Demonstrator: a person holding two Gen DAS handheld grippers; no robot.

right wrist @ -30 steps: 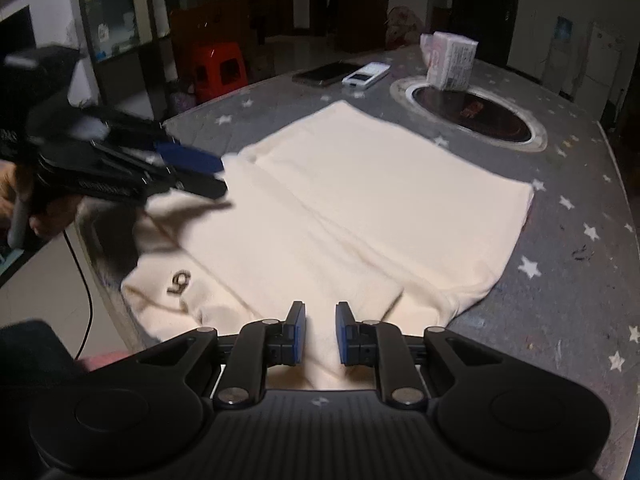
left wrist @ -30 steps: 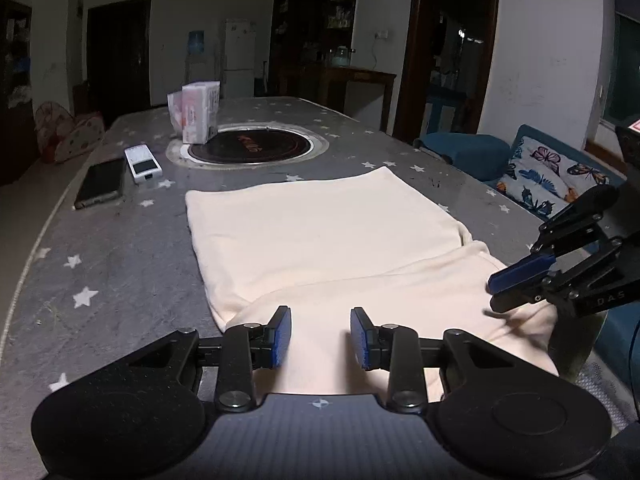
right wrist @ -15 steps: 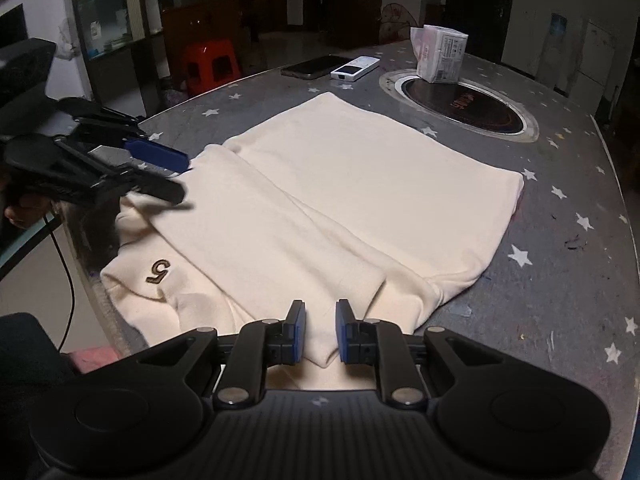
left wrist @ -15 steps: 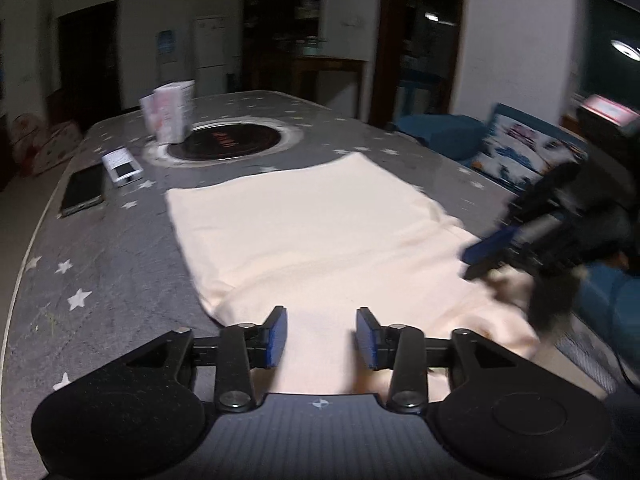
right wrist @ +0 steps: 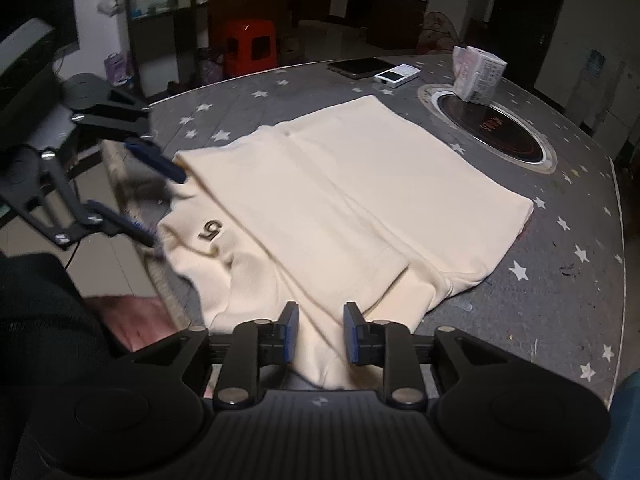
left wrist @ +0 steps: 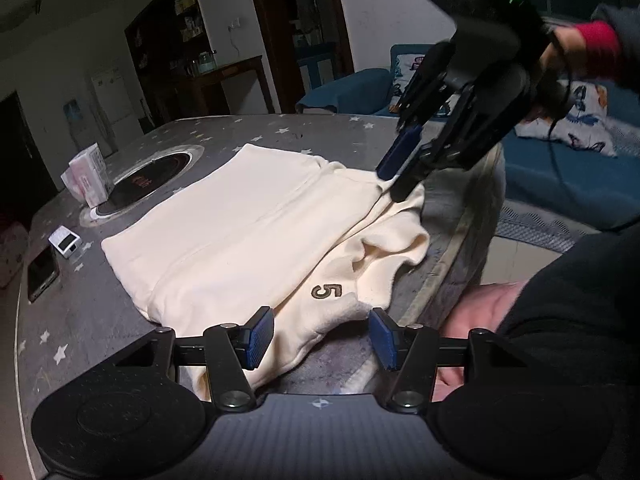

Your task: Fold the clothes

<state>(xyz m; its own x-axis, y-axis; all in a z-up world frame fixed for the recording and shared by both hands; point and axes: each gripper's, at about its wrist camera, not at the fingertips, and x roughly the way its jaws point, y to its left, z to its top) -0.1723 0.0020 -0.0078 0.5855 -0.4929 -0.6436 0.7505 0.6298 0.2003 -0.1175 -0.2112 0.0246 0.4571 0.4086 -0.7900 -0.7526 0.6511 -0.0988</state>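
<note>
Dim room, white walls. Blue upholstered sofa [left wrist: 580,176] with butterfly-print cushion [left wrist: 576,124]; dark wooden doorframe [left wrist: 296,36]; red plastic stool [right wrist: 251,46]; pale tiled floor [right wrist: 340,42].

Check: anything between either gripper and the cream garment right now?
Nothing visible. The cream garment lies bare on the table. The left gripper is open at its near hem, and the right gripper is open over its edge. Phone, white device and tissue pack sit beyond.

From my left wrist camera, the garment's [left wrist: 248,232] near hem ran under the gripper body, out of sight. The right gripper [left wrist: 394,184] hid the cloth beneath its tips. From the right wrist camera, the left gripper [right wrist: 156,204] was motion-blurred, and the counter's [right wrist: 560,300] far edge got cropped.
</note>
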